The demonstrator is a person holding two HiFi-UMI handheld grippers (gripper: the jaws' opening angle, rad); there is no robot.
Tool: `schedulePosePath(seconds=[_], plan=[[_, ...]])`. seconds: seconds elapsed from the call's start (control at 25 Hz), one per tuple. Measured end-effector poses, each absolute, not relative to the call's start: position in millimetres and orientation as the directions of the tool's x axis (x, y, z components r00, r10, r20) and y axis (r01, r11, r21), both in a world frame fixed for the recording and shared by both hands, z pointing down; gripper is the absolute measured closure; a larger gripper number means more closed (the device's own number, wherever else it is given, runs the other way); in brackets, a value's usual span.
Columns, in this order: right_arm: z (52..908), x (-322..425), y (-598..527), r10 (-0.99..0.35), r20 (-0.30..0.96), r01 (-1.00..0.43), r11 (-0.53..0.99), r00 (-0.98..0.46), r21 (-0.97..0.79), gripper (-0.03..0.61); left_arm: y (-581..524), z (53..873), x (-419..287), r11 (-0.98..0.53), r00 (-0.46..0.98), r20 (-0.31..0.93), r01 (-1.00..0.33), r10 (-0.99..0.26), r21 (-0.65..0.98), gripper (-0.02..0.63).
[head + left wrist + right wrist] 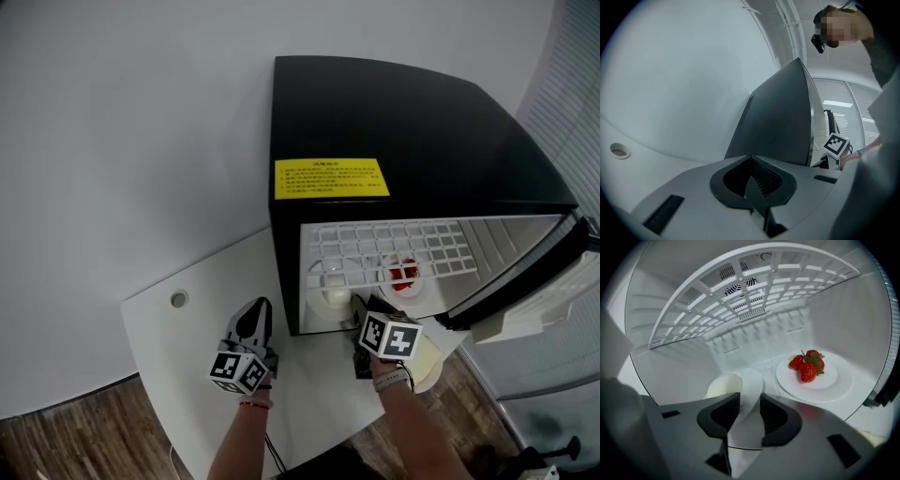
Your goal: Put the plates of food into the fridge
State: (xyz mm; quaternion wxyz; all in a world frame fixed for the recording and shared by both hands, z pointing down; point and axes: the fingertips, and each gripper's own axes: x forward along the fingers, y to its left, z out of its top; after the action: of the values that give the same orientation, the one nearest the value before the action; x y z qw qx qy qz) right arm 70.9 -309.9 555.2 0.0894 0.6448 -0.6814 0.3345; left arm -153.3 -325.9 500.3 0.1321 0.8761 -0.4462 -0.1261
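Right gripper (750, 405) is held at the mouth of the open fridge (394, 122), its jaws parted, with the rim of a white plate (752, 377) of pale food between them. That plate is located inside the fridge at near left, below the wire shelf (754, 282). A second plate (836, 380), carrying strawberries (809, 366), is seen to its right. Left gripper (255, 309) is held over the table (187, 328), left of the fridge, its jaws closed together on nothing.

Our left hand-held gripper (256, 309) and right hand-held gripper (360, 307) share grey bodies with black ridged pads (764, 179), and each bears a white cube (239, 371) printed with black square markers. We wear a thin red band (251, 404) on the left wrist, a pale strap (392, 379) on the right.
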Motion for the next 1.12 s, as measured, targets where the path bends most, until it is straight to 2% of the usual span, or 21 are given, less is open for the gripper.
schedulePosePath(seconds=[0.24, 0.48, 0.68, 0.84, 1.12], plan=[[557, 74, -308, -0.810, 0.571, -0.951, -0.057, -0.134, -0.304, 0.457, -322, 501, -155, -0.562, 0.566, -0.105, -0.747, -0.818, 0.354, 0.606], [551, 77, -311, -0.817, 0.575, -0.998, 0.013, -0.049, -0.068, 0.451, -319, 501, -159, -0.555, 0.560, -0.100, -0.751, -0.822, 0.359, 0.606], [550, 85, -309, -0.830, 0.556, -0.997, -0.008, -0.039, -0.082, 0.451, -317, 501, -160, -0.554, 0.559, -0.102, -0.750, -0.823, 0.361, 0.606], [542, 96, -297, -0.853, 0.521, -0.999, -0.020, 0.003, -0.028, 0.451, -314, 497, -161, -0.557, 0.560, -0.105, -0.750, -0.822, 0.356, 0.606], [523, 92, -274, -0.889, 0.454, -0.997, 0.036, -0.063, -0.067, 0.453, -299, 487, -158, -0.567, 0.571, -0.096, -0.755, -0.815, 0.330, 0.606]])
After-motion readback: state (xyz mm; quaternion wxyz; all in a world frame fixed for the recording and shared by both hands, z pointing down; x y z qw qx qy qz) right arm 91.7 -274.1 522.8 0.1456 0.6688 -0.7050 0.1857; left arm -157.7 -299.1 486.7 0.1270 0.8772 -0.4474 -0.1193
